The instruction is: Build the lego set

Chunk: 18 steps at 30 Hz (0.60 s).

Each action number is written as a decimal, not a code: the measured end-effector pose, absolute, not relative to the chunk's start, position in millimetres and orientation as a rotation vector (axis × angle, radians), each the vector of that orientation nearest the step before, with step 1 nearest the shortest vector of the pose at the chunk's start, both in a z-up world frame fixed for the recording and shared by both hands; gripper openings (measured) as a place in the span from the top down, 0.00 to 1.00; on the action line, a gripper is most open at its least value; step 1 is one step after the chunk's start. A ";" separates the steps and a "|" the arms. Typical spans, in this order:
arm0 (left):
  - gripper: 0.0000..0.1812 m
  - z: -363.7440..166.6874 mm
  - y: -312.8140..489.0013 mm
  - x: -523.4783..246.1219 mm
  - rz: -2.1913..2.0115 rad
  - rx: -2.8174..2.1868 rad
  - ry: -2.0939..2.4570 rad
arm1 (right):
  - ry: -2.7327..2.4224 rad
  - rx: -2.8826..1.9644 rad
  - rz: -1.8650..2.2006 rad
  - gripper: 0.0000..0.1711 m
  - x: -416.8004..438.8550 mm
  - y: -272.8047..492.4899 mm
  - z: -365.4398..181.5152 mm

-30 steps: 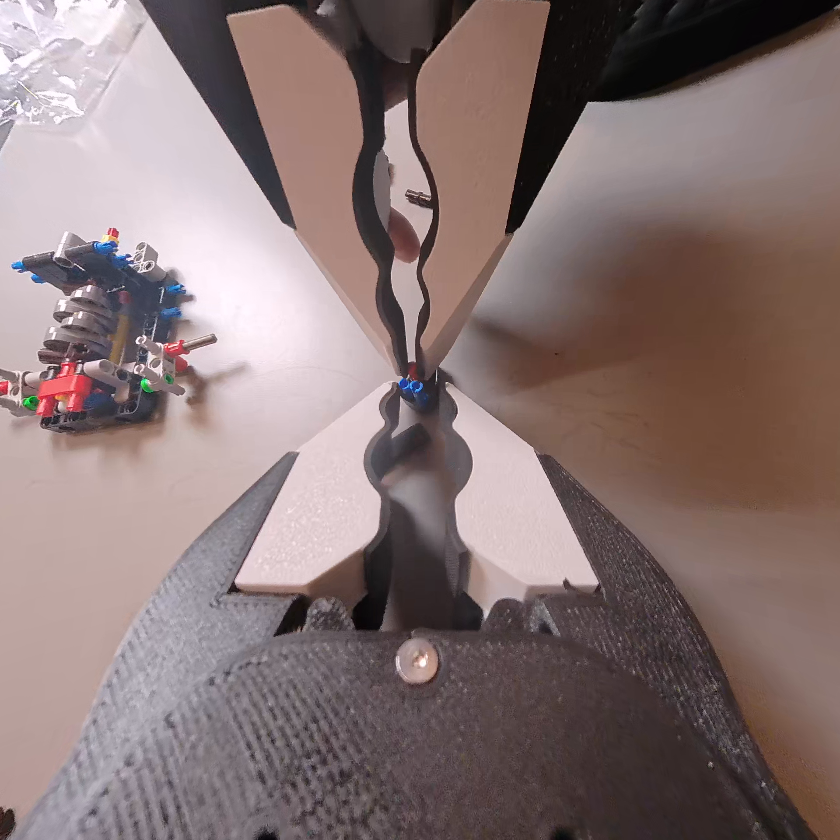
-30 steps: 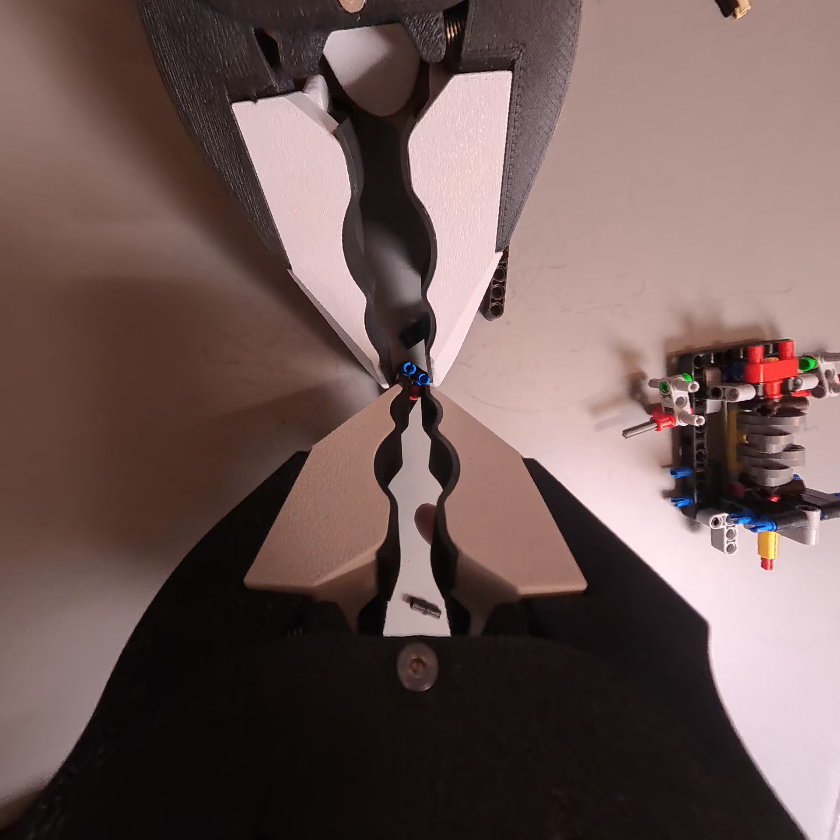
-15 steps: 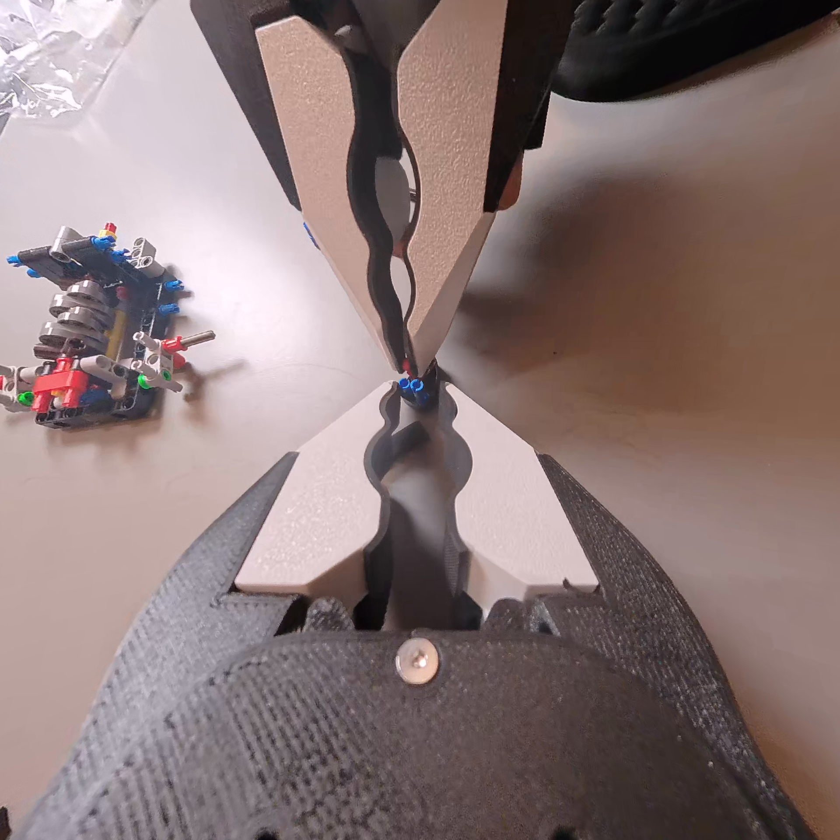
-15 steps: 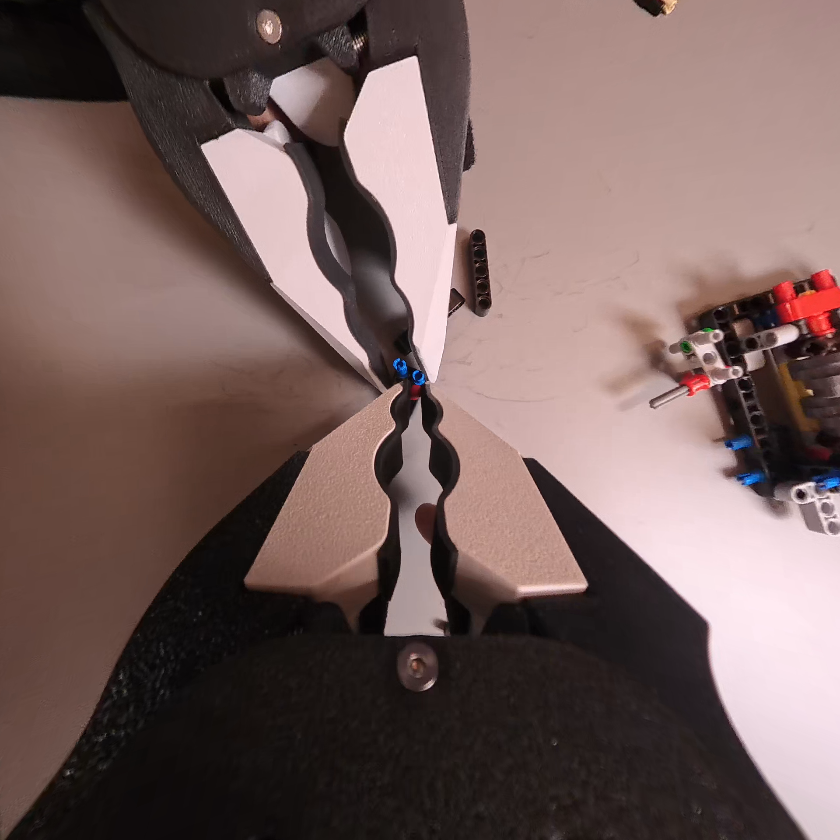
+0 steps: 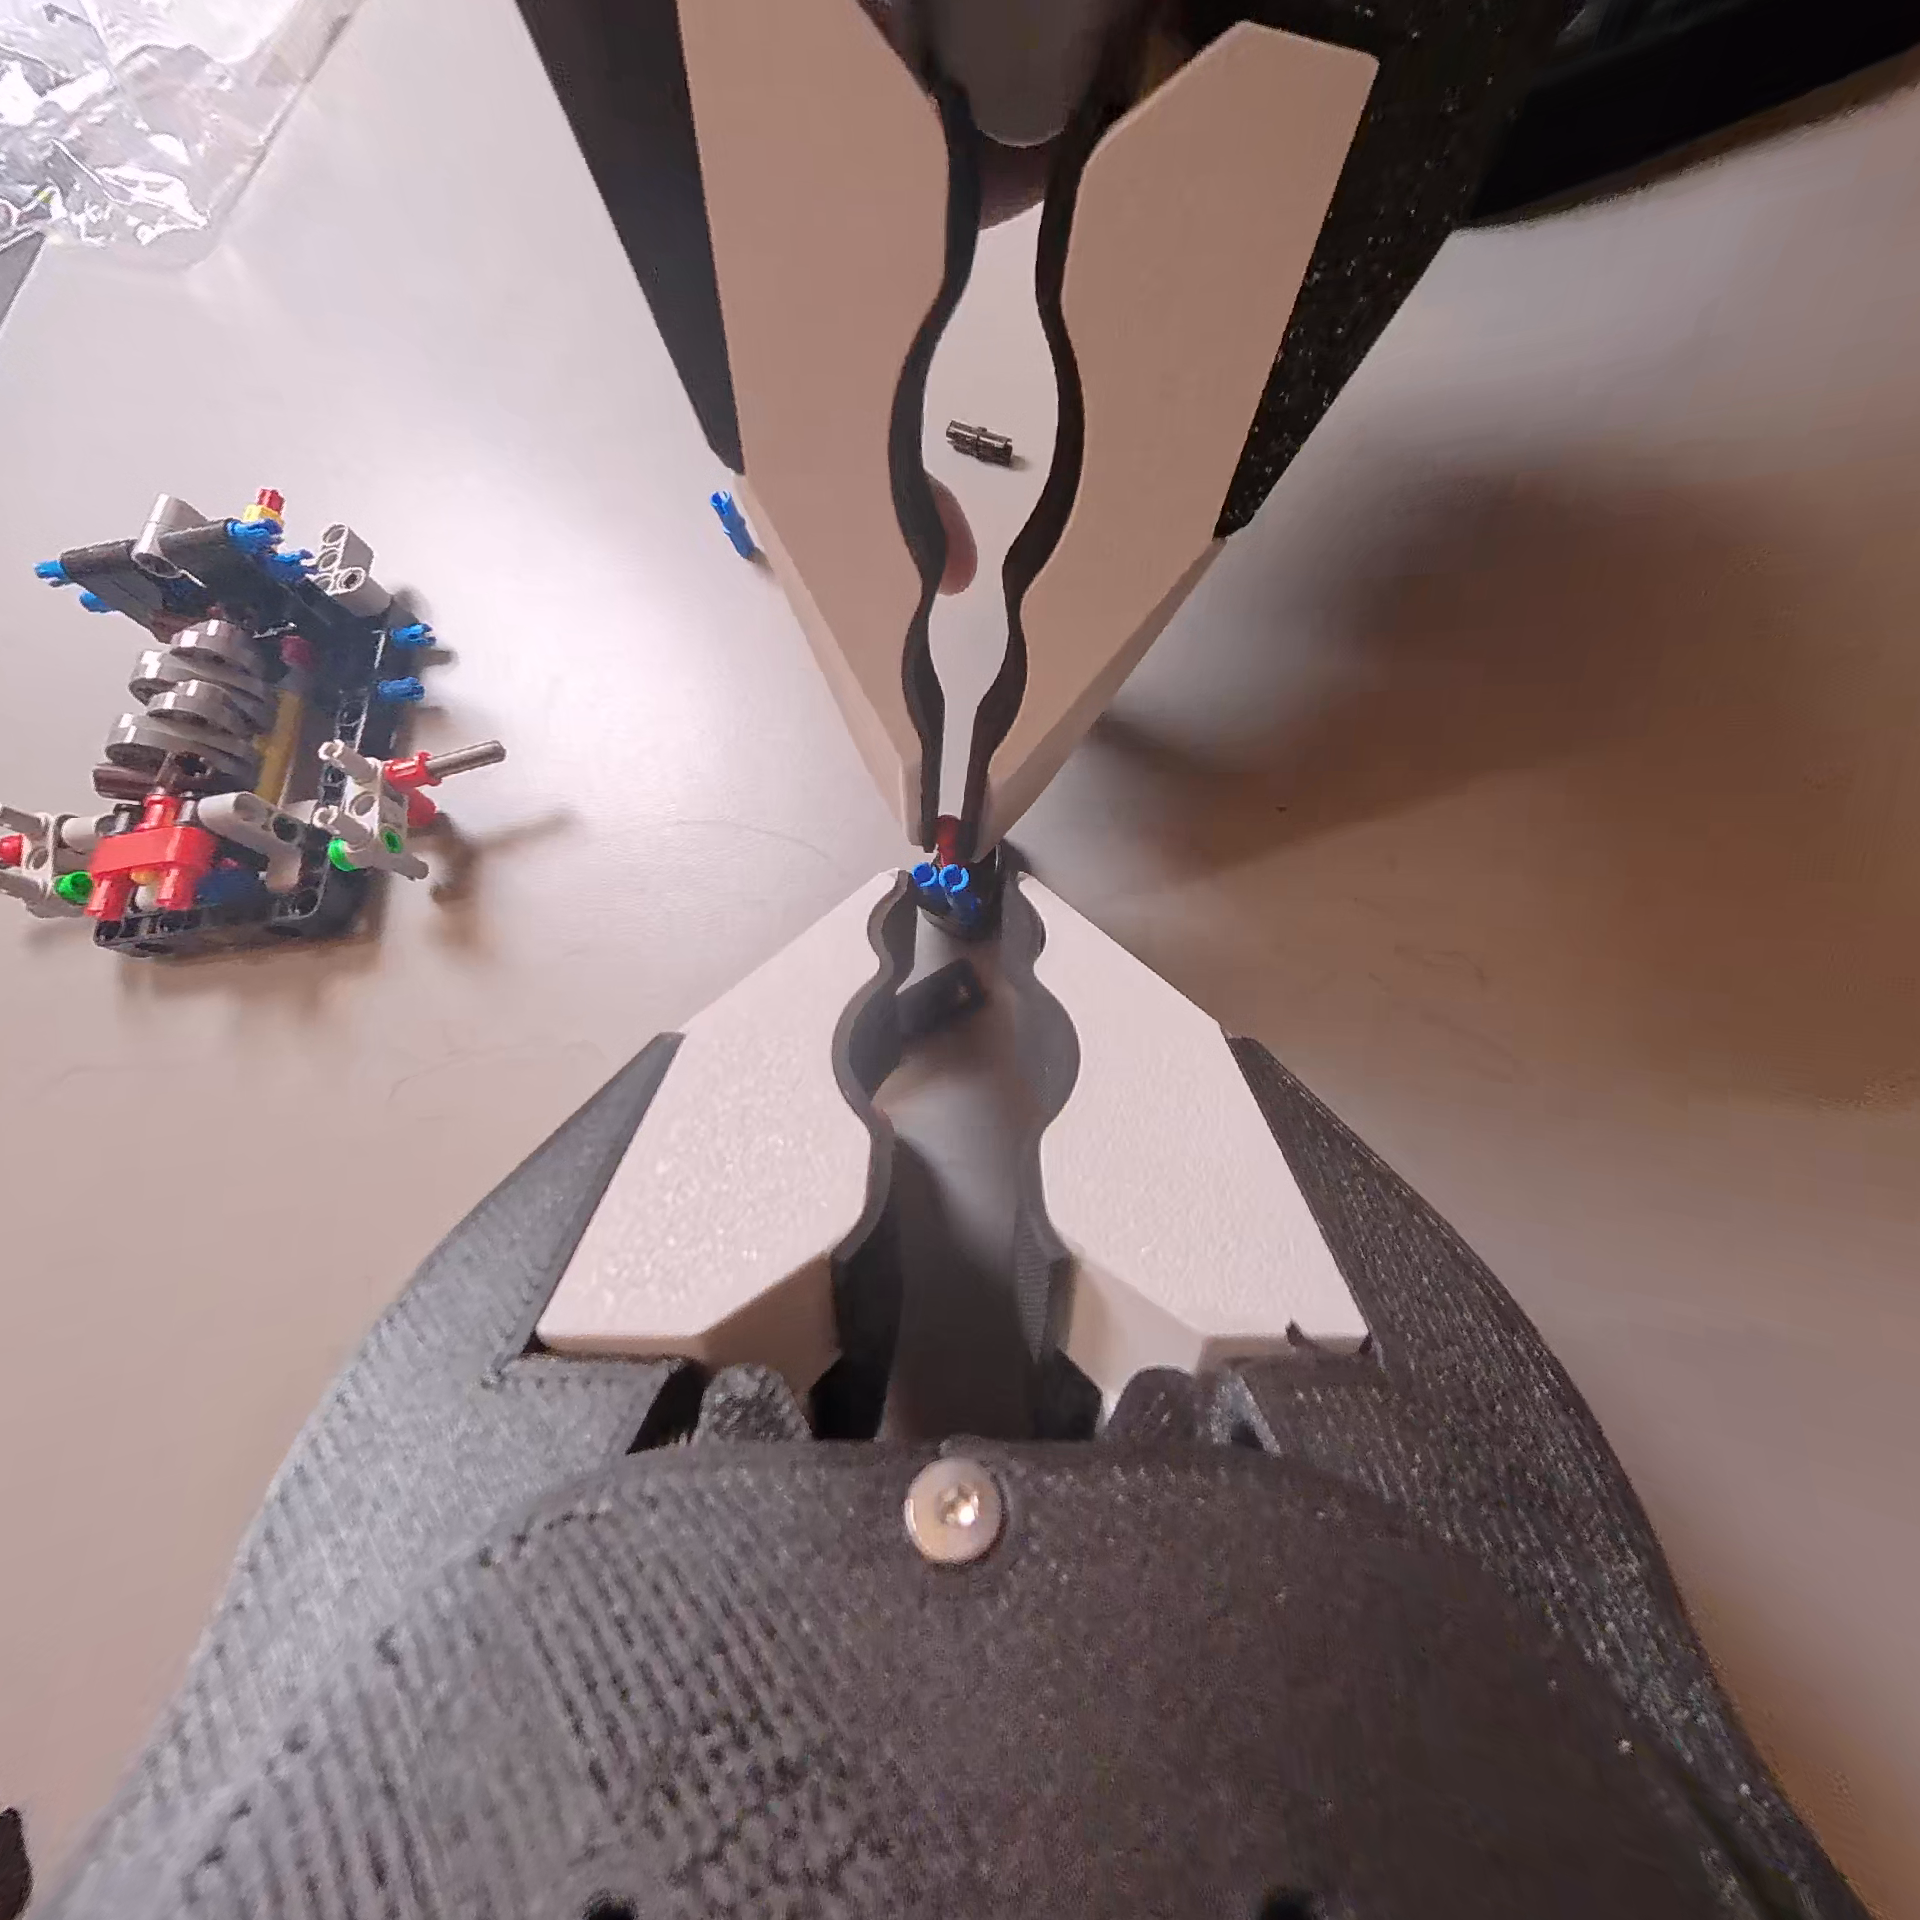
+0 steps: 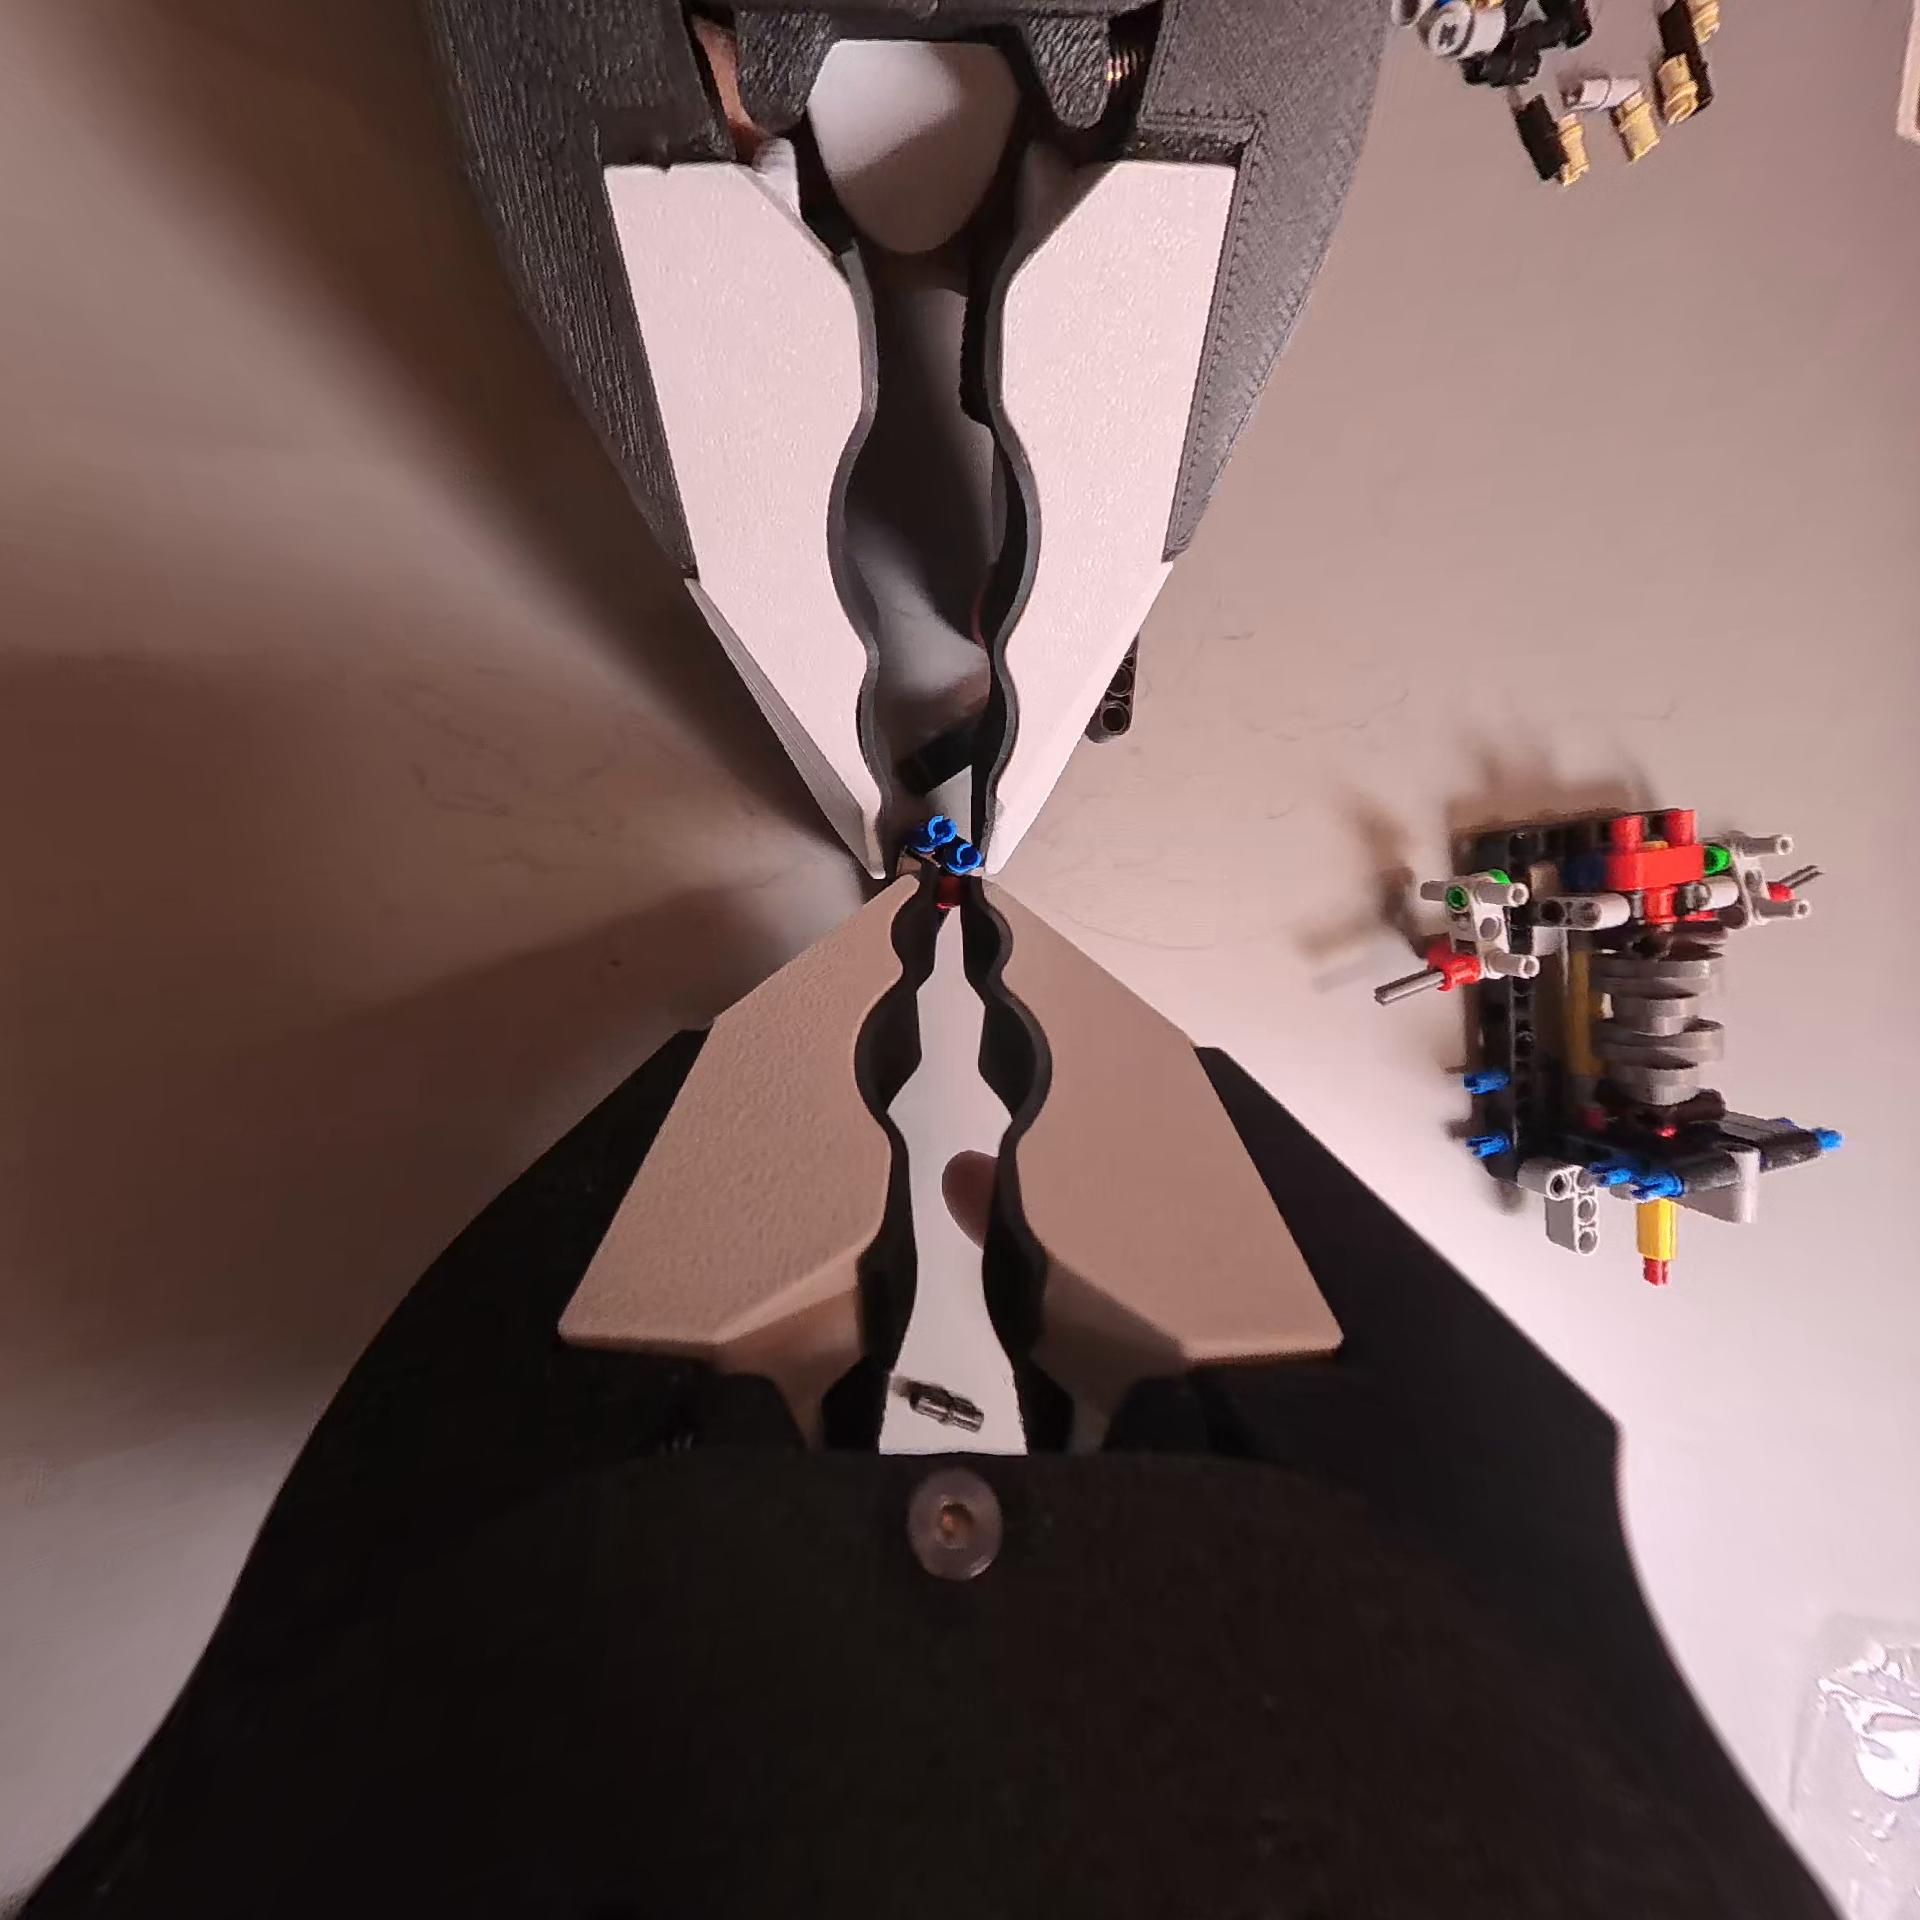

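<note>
Left claw (image 5: 954, 896) grips a blue-pinned piece (image 5: 943, 881); right claw (image 6: 943, 896) pinches a red pin (image 6: 945, 896)

Small parts (image 6: 1590, 83) blurred, cut by top edge.

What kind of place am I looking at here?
Probably an indoor work table for building a toy kit: a half-built lego model, loose pieces and a clear plastic bag lie on its plain surface.
</note>
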<state>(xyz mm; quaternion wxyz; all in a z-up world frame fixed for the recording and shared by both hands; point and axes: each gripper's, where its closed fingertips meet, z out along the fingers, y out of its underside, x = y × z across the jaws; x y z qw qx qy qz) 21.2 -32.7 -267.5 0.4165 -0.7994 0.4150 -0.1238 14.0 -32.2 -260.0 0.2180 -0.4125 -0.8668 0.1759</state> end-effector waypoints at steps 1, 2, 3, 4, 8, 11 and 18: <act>0.92 -267.5 -32.7 21.2 -0.309 -2.006 1.042 | -2.413 -1.126 0.469 0.99 14.1 -32.2 -260.1; 0.92 -267.5 -32.7 21.1 -0.309 -2.006 1.042 | -2.424 -1.104 0.450 0.99 14.1 -32.3 -260.3; 0.92 -267.6 -32.6 21.0 -0.309 -2.007 1.041 | -2.432 -1.086 0.437 0.99 14.5 -32.4 -260.6; 0.92 -267.5 -32.6 21.0 -0.308 -2.007 1.040 | -2.441 -1.085 0.440 0.99 15.5 -33.7 -261.4; 0.92 -267.7 -32.3 20.8 -0.297 -2.007 1.038 | -2.464 -1.100 0.456 0.99 15.5 -34.3 -262.2; 0.92 -267.7 -31.7 19.8 -0.291 -2.008 1.037 | -2.470 -1.160 0.508 0.99 14.6 -33.5 -262.3; 0.92 -267.8 -31.6 19.7 -0.292 -2.003 1.041 | -2.488 -1.302 0.646 0.99 13.9 -32.1 -266.6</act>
